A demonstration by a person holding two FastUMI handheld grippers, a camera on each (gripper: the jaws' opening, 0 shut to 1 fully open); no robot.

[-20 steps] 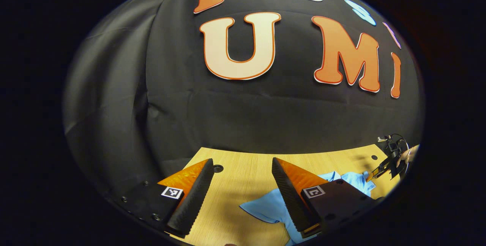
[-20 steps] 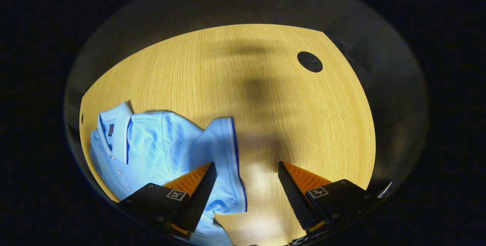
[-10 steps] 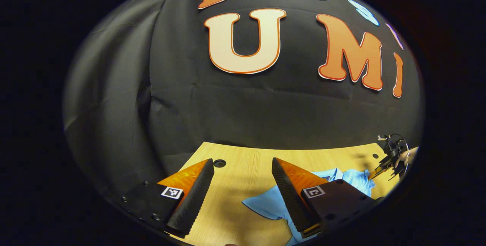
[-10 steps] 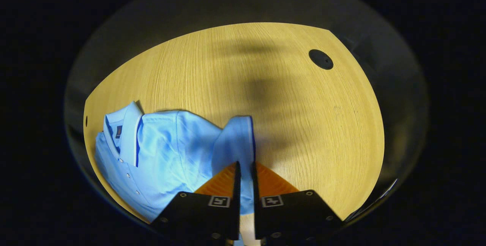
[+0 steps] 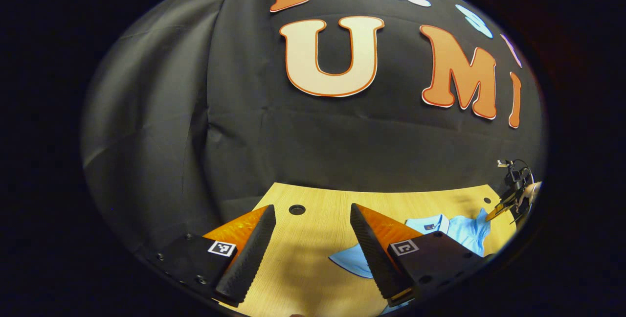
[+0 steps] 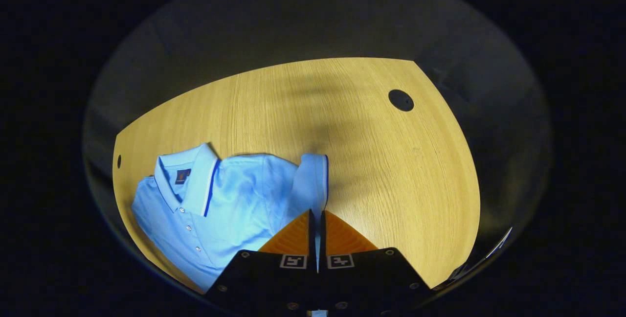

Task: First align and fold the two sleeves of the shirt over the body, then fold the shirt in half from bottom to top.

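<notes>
Wooden table [image 6: 303, 111] carries a light blue polo shirt [image 6: 234, 199], lying flat near its left side in the right gripper view, collar up and buttons showing. The right gripper [image 6: 317, 226] is closed on the sleeve [image 6: 310, 185], both fingers pinching the hem edge. The left gripper [image 5: 308, 243] hangs wide apart above the table, holding nothing. I judge the cloth light, soft and floppy; it is best gripped at hems or seams, where layers are thicker.

Left claw [image 5: 310, 248] open, shirt [image 5: 459, 231] beside
</notes>
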